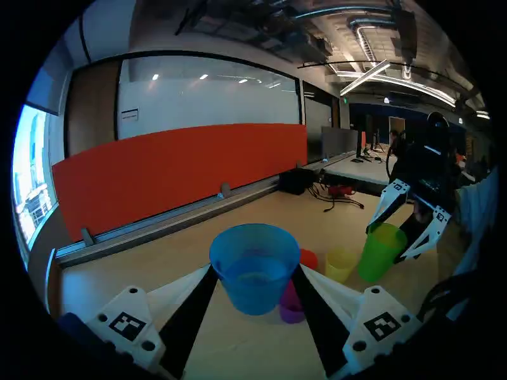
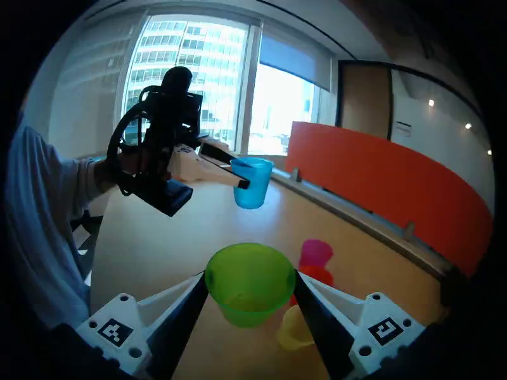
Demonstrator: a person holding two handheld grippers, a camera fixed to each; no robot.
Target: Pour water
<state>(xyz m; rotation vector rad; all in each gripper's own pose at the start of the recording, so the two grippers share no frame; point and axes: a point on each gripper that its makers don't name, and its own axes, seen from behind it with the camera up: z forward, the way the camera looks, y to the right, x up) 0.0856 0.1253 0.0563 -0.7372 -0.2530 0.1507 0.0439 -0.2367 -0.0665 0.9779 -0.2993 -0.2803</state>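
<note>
My left gripper [image 1: 255,278] is shut on a blue cup [image 1: 255,266] that holds some water and is lifted above the wooden table [image 1: 190,247]. The right gripper view shows that blue cup [image 2: 251,182] held upright in the left gripper [image 2: 244,177], with a hand behind it. My right gripper [image 2: 250,291] is shut on a green cup [image 2: 250,282], also off the table; it looks empty. In the left gripper view the green cup [image 1: 380,250] hangs at the right between the white fingers of the right gripper [image 1: 396,244].
Several small cups stand on the table: a yellow cup [image 1: 340,263], a red cup [image 1: 308,258] and a purple cup [image 1: 291,305]. In the right gripper view they lie below the green cup: pink cup [image 2: 315,252], yellow cup [image 2: 295,329]. An orange partition [image 1: 184,168] runs along the table's far edge.
</note>
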